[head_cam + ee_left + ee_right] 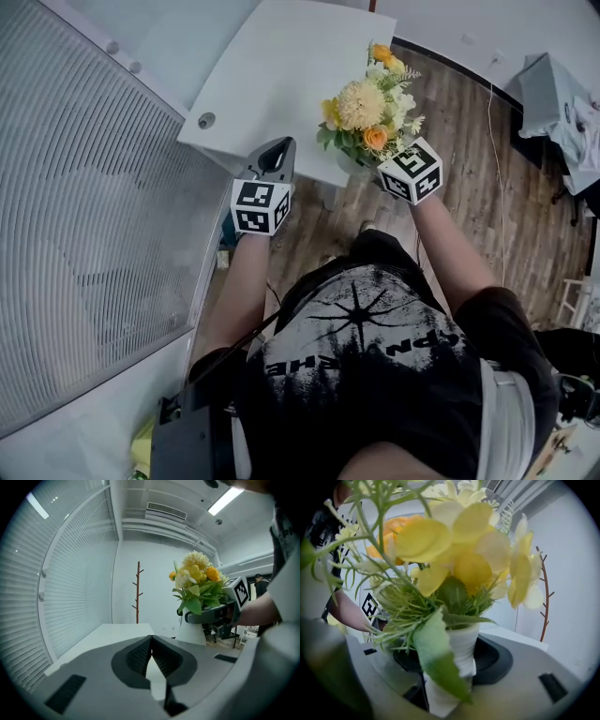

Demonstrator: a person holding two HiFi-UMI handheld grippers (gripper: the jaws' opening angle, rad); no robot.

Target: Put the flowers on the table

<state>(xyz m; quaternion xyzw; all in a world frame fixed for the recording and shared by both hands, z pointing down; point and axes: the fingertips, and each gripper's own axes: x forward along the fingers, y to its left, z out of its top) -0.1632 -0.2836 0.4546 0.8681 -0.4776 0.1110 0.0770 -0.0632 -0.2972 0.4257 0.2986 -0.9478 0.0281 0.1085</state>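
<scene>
One step in hand: carrying the flowers (366, 108) over to the table (281, 56). Grips the white vase (461, 644) in the right gripper (452, 667), jaws wide and pressed on its sides, blooms bunched at 12 o'clock above. Holds nothing in the left gripper (151, 641), pinched shut, at 9 o'clock from the vase. Hangs by the table's near edge, tabletop at 11 o'clock. Next, likely: move over the top, lower flat, let go.

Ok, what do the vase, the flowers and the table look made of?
The vase: white, matte, ribbed; looks like ceramic, could be plastic. The flowers: likely artificial, fabric petals and plastic leaves, judging by the flat, stiff, even-coloured shapes. The table: smooth white top, probably laminate or painted board; no grain shows.
</scene>
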